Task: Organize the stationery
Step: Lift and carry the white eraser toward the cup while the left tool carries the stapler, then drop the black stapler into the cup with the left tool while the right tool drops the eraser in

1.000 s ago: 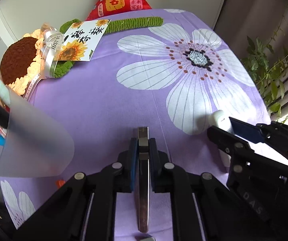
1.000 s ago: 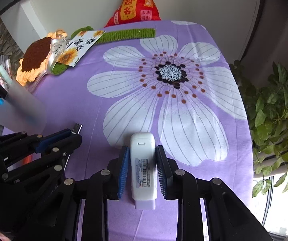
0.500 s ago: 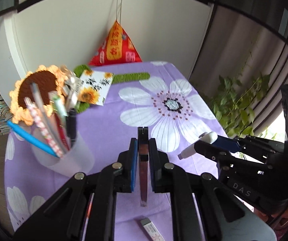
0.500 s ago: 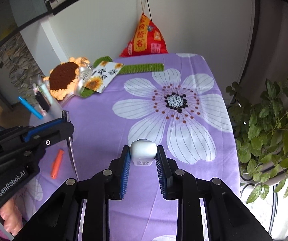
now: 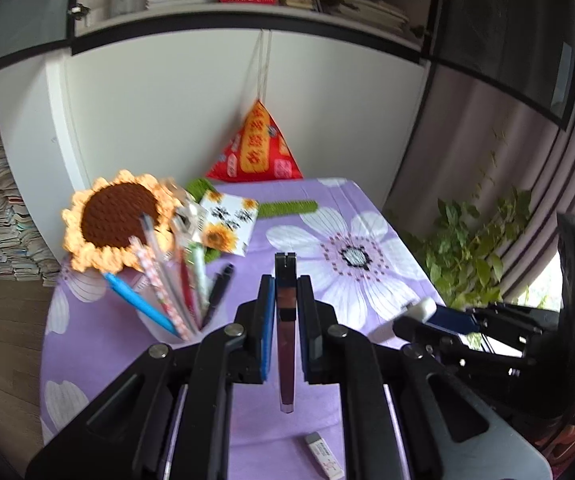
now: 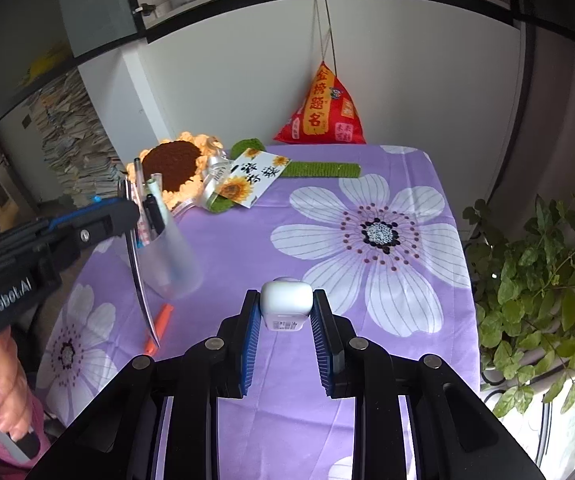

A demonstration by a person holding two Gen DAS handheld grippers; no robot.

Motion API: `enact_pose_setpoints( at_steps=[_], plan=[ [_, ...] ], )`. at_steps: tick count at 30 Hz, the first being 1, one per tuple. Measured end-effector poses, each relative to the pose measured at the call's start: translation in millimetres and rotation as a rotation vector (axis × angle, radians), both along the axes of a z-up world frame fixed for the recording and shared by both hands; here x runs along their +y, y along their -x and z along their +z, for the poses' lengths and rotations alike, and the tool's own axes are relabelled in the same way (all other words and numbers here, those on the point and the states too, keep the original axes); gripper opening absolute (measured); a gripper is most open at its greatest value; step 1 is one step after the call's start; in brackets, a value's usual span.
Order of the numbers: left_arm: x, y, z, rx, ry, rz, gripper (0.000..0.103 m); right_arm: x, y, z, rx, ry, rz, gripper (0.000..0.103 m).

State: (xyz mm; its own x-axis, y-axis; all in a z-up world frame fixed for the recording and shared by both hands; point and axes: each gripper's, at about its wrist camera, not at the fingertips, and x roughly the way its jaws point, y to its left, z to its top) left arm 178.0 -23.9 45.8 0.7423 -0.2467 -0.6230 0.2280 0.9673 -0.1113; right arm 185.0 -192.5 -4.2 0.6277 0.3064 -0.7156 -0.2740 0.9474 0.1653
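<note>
In mid-frame the left claw (image 5: 285,280) pinches a thin metal ruler (image 5: 286,344) on edge above the purple desk (image 6: 247,248), the right claw (image 6: 286,306) pinches a white correction tape (image 6: 286,302), and the pen cup (image 6: 171,252) stands at left.

eraser (image 5: 324,454) cut off by bottom edge

Thin metal ruler (image 5: 286,344) held on edge (aloft), white correction tape (image 6: 286,302) held
</note>
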Motion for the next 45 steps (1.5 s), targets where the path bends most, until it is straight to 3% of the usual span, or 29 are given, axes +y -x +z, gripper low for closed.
enact_pose_setpoints(
  at_steps=[10, 17, 22, 28, 45],
  plan=[
    [44, -3, 29, -0.119, 0.023, 0.105, 0.009, 29, 12, 26, -0.044, -0.029, 0.096, 0.027],
    [67, -13, 29, -0.147, 0.049, 0.134, 0.009, 69, 4, 43, -0.084, -0.029, 0.170, 0.026],
    [74, -23, 21, -0.165, 0.053, 0.147, 0.009, 90, -11, 51, -0.082, -0.086, 0.208, 0.027],
    [91, -32, 1, -0.130, 0.123, 0.145, 0.009, 119, -33, 38, -0.047, -0.071, 0.228, 0.027],
    [95, -37, -23, -0.082, 0.145, 0.103, 0.009, 147, -56, 1, 0.038, 0.047, 0.243, 0.027]
  ],
)
